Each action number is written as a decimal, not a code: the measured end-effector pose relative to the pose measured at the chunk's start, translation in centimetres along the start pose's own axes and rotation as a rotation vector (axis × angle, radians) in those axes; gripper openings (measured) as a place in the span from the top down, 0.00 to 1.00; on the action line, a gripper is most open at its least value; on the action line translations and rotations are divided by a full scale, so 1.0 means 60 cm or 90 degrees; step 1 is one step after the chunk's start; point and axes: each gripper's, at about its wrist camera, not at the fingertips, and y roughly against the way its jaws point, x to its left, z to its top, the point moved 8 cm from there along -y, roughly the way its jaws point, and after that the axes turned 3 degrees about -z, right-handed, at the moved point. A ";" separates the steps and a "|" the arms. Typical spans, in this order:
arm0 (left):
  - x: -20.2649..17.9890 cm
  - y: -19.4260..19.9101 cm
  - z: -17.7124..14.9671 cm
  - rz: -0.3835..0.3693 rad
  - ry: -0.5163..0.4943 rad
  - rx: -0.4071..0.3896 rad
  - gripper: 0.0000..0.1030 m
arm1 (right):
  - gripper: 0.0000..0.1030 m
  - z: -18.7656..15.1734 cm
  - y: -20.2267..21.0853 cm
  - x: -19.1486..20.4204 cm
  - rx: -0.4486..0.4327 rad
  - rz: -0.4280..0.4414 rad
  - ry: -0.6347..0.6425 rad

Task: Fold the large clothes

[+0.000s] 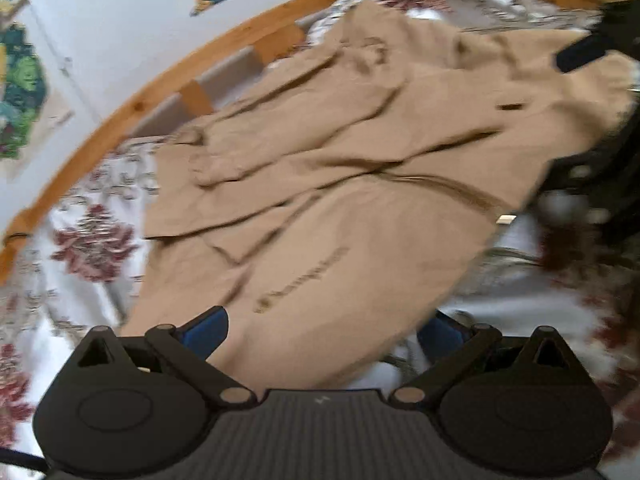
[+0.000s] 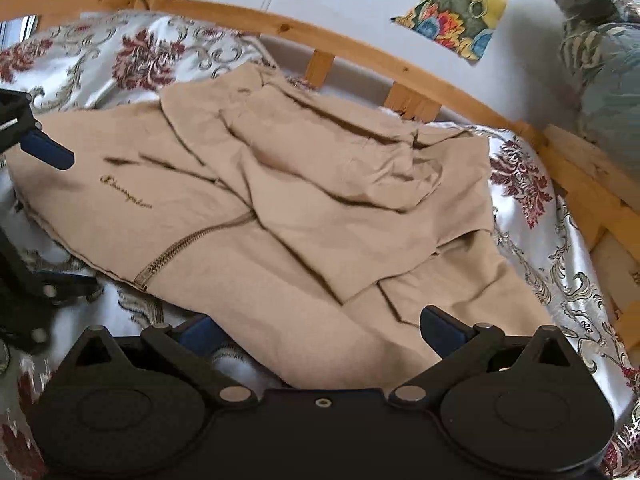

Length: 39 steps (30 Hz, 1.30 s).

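A tan zip-up hooded jacket (image 1: 340,168) lies spread and creased on a floral bedspread (image 1: 92,240). It has small script lettering on the chest and a zipper (image 2: 188,240). My left gripper (image 1: 322,336) is open, its blue pads wide apart on either side of the jacket's near edge. My right gripper (image 2: 322,332) is also open, over the jacket's other near edge with cloth lying between its pads. In each wrist view a blue fingertip of the other gripper shows: fingertip (image 1: 580,52) and fingertip (image 2: 48,150).
A wooden bed rail (image 2: 360,46) runs behind the jacket along a white wall with colourful pictures (image 2: 460,8). A patterned bundle of bedding (image 2: 604,80) sits at the far right. Floral bedspread (image 2: 532,216) surrounds the jacket.
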 end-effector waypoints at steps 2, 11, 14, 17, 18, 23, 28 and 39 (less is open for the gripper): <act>0.014 -0.006 0.001 0.013 0.012 0.008 0.00 | 0.01 0.001 0.001 -0.002 -0.002 0.001 -0.008; 0.065 0.006 0.002 0.037 0.036 -0.011 0.22 | 0.01 0.010 0.002 -0.010 -0.019 0.004 -0.019; 0.067 0.015 0.011 0.007 0.046 -0.028 0.39 | 0.01 0.011 0.004 -0.012 -0.017 0.010 -0.020; 0.062 0.022 0.023 -0.006 0.018 -0.050 0.64 | 0.01 0.007 0.004 -0.008 -0.005 0.020 -0.010; 0.059 0.022 0.026 -0.008 0.012 -0.051 0.71 | 0.01 0.005 0.003 -0.007 0.003 0.025 -0.005; 0.066 0.021 0.037 -0.029 0.055 -0.042 0.75 | 0.01 -0.012 0.009 0.013 0.044 0.096 0.018; 0.071 0.023 0.041 -0.029 0.058 -0.046 0.76 | 0.01 -0.027 -0.002 0.041 0.058 0.077 0.085; 0.066 0.024 0.031 -0.038 0.066 -0.038 0.76 | 0.14 -0.023 -0.037 -0.023 0.012 -0.044 0.042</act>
